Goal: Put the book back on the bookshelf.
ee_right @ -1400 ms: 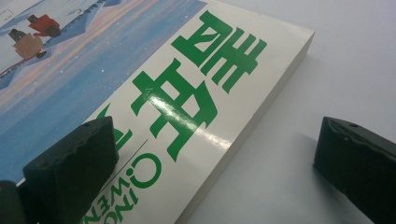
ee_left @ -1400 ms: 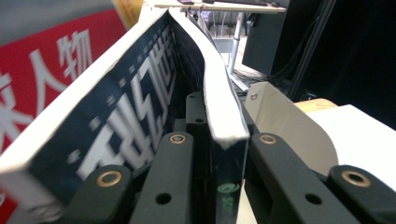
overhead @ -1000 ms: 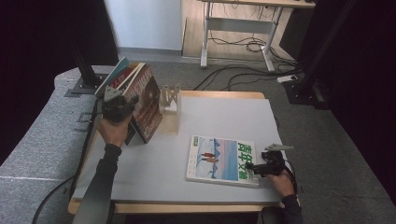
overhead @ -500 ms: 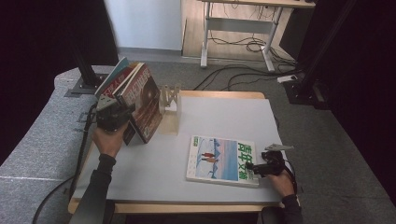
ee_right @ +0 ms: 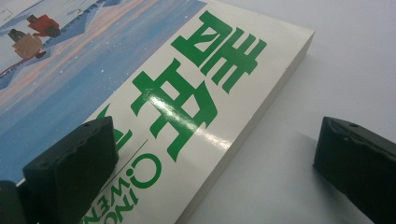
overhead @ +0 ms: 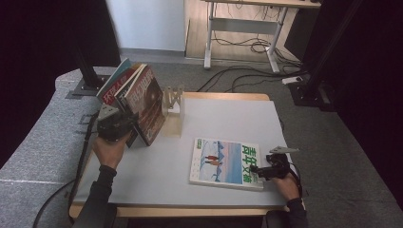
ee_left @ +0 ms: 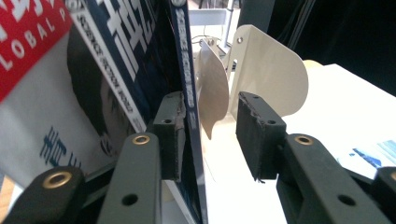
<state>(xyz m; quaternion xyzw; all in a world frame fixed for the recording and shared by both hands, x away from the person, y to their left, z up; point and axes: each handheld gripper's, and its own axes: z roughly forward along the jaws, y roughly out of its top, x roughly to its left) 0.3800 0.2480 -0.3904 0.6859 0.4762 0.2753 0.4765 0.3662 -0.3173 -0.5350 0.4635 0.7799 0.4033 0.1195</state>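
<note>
Item: magazine with green characters (overhead: 227,163), lying flat, cover up, on the grey tabletop (overhead: 223,118) at its near right.
Build, judged: thick glossy softcover, moderately heavy, square-bound spine; the cover looks slick and the block will sag if you lift it by one corner.
Where to grip, judged: the spine-side edge (ee_right: 261,116), one pad over the cover and one under. You will need to tip or slide the edge off the tabletop to get beneath it.
Right gripper (overhead: 267,169): jaws apart, straddling the near right corner, one pad over the cover, the other beside the edge, nothing clamped.
Left gripper (overhead: 115,124): jaws have just been opening; the dark magazine (ee_left: 184,88) leaning against the cream bookend (ee_left: 268,70) stands between them, against one pad (ee_left: 169,133), the other clear of it.
</note>
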